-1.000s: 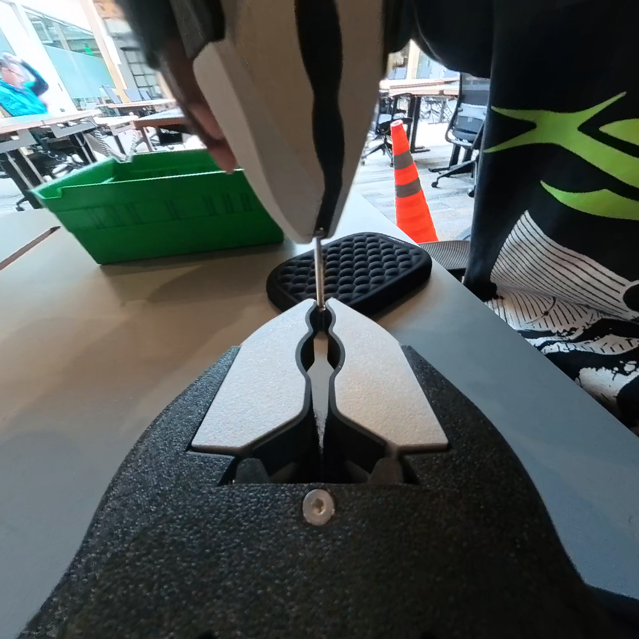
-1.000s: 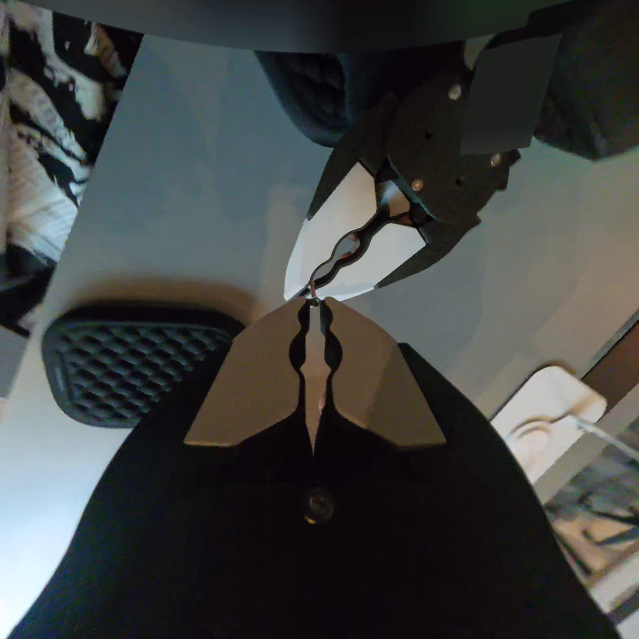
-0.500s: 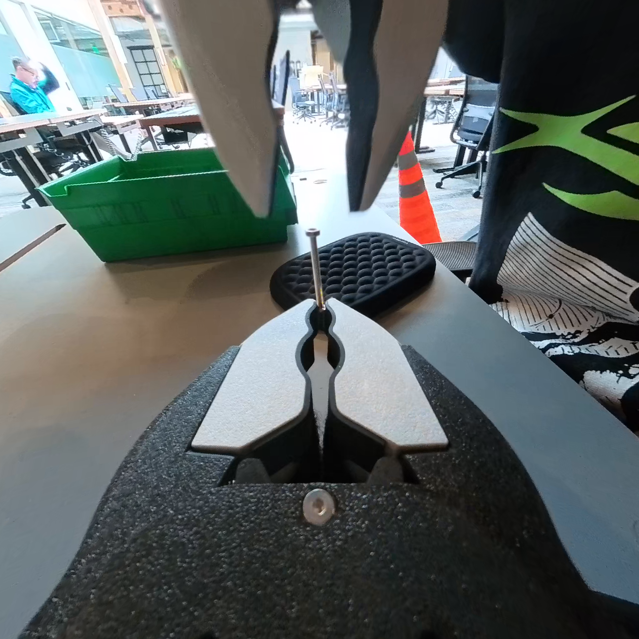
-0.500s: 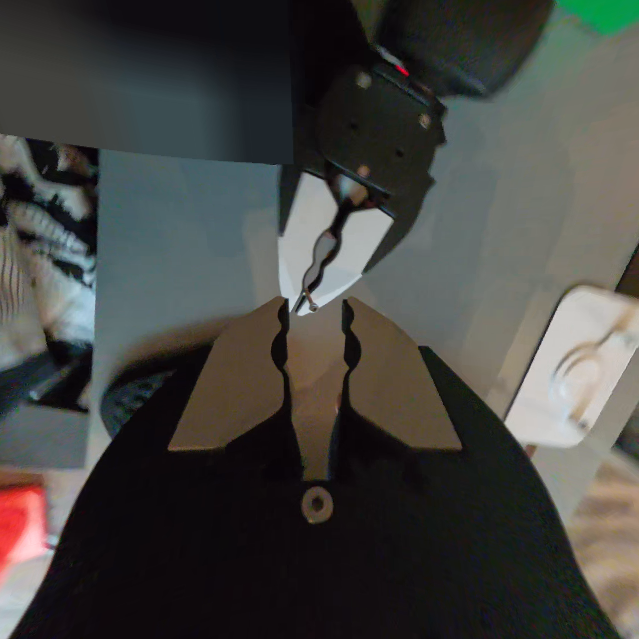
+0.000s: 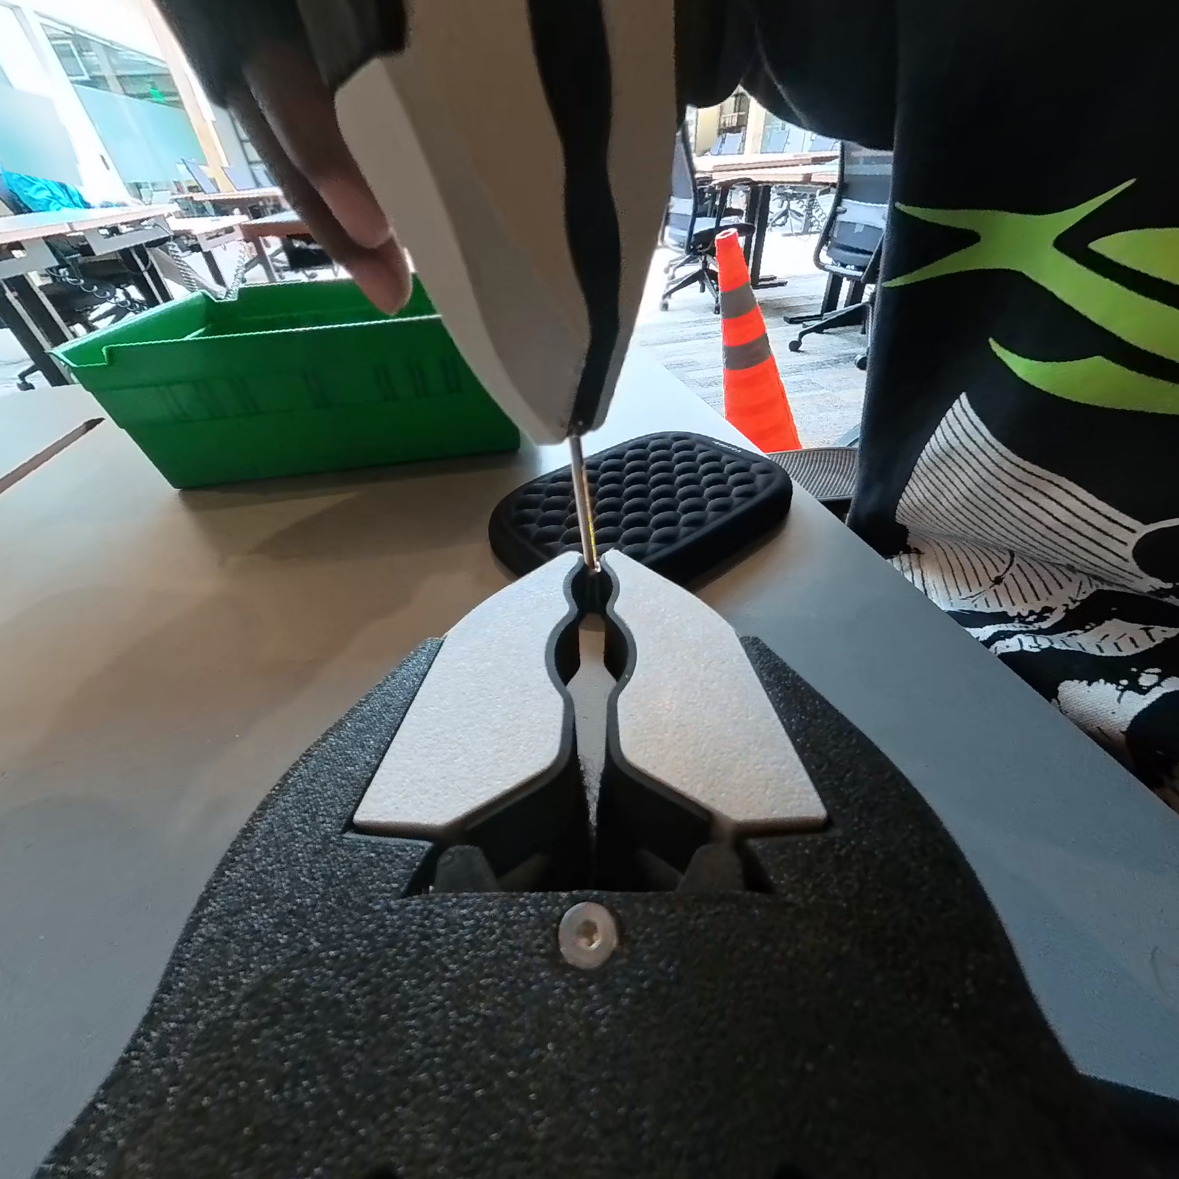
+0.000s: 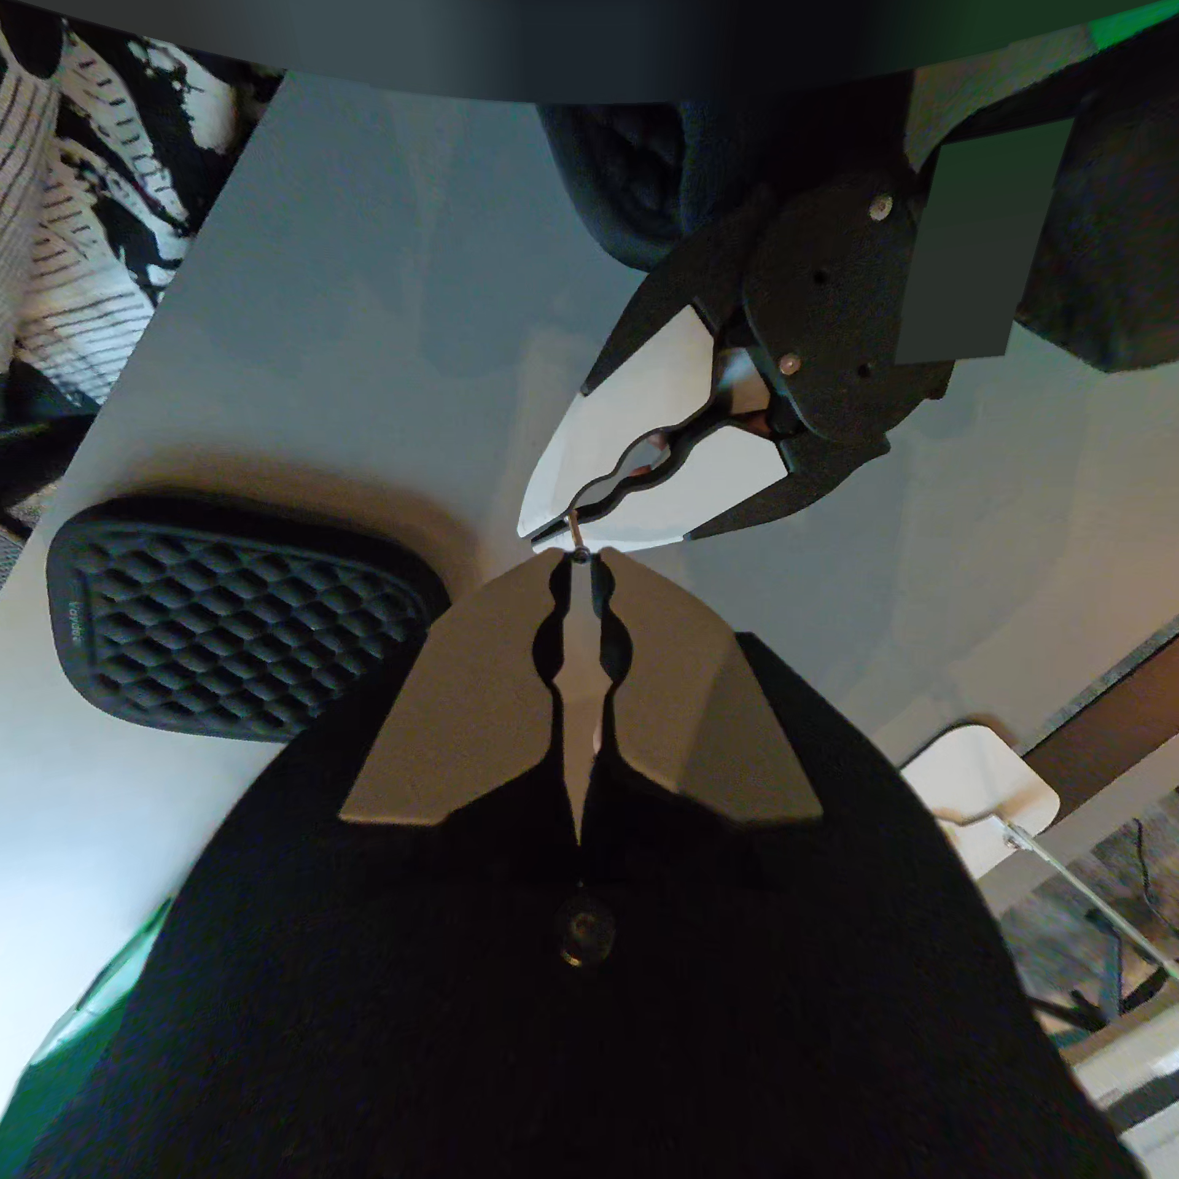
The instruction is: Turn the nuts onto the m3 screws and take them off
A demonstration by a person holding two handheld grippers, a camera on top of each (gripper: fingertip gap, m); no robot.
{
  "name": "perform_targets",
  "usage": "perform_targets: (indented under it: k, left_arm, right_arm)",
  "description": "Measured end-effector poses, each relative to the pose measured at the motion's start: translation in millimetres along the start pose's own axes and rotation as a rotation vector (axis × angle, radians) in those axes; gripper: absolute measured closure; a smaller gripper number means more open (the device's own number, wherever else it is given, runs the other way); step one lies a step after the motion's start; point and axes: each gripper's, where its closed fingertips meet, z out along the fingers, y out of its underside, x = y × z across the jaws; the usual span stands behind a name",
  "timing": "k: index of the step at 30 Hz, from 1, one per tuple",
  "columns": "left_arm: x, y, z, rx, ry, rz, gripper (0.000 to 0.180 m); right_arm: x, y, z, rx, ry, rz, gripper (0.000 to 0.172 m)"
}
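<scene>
Your left gripper (image 5: 590, 564) is clamped on the lower end of the M3 screw (image 5: 582, 497), which stands nearly upright out of its fingertips. Your right gripper (image 6: 579, 555) comes down from above, its tips pinched on the top end of that same screw, where a small dark piece, probably the nut (image 6: 579, 556), sits between the pads. Seen from the left wrist, the right gripper's fingers (image 5: 510, 268) hide the top end, so how far the nut is threaded cannot be told.

By the look of it you are mid-turn; whether winding on or off is unclear, and the rest of the cycle lies ahead.

Beyond the left fingertips lies a black honeycomb pad (image 5: 670, 491) on the table (image 5: 191, 638). Farther off to their left stands a green bin (image 5: 268, 383); its contents are hidden by its wall.
</scene>
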Motion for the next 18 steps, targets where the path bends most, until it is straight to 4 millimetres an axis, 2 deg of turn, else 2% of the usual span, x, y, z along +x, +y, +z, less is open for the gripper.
perform_targets:
  k: [4,9,11,12,13,14,18]
  left_arm:
    - [-4,-1,-1,0.008,-0.022,-0.01,0.18]
    - [-6,0,-1,0.002,-0.044,-0.01,0.18]
    - [-5,0,0,-0.003,-0.042,-0.005,0.18]
    - [-5,1,0,-0.004,-0.039,-0.003,0.18]
    - [-5,0,0,-0.004,-0.036,-0.003,0.18]
    - [-4,0,0,-0.003,-0.032,-0.002,0.18]
    - [-3,0,0,0.0,-0.017,-0.001,0.18]
  right_arm:
    - [4,3,-1,-0.016,0.053,0.243,0.167]
    - [2,7,-1,-0.039,0.141,0.707,0.167]
    - [0,7,-1,-0.026,0.16,0.824,0.167]
    - [-1,6,-1,-0.022,0.162,0.827,0.163]
    - [0,6,-2,-0.025,0.164,0.784,0.149]
    - [2,7,-5,-0.032,0.175,0.71,0.147]
    - [0,-3,-14,0.012,0.125,0.213,0.141]
